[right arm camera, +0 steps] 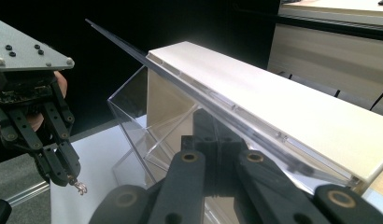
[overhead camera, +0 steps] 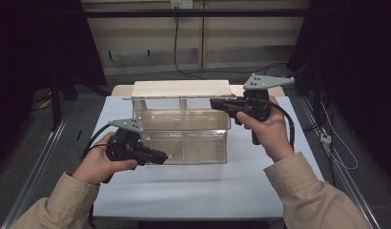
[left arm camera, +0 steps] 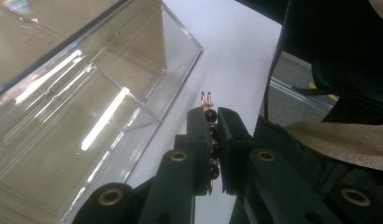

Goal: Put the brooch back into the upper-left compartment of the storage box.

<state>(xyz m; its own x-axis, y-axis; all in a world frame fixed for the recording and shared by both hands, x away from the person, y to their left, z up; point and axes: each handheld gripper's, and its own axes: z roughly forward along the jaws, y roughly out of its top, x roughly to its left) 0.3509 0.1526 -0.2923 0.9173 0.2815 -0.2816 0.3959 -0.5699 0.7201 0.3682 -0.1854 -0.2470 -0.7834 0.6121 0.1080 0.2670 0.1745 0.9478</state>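
Observation:
A clear plastic box (overhead camera: 184, 143) with inner dividers stands mid-table on a white sheet. Its hinged lid (overhead camera: 181, 88), clear with a white face (right arm camera: 283, 98), is raised to about level over the back. My right gripper (overhead camera: 215, 103) is shut on the lid's right front edge (right arm camera: 213, 100), jaws together beneath it (right arm camera: 216, 140). My left gripper (overhead camera: 161, 156) hovers at the box's front left wall, shut on a small piece of jewellery (left arm camera: 207, 100) with black beads and a gold clasp. The clasp pokes out past the fingertips (left arm camera: 200, 122). The left gripper (right arm camera: 68, 177) and jewellery (right arm camera: 80, 187) also appear in the right gripper view.
The white sheet (overhead camera: 193, 191) covers the table, with bare room in front of the box (left arm camera: 87, 88) and to its right. Metal rails (overhead camera: 46, 152) run along both table sides. Cables (overhead camera: 177, 47) hang by the back wall. Tan sleeves (overhead camera: 308, 191) enter from below.

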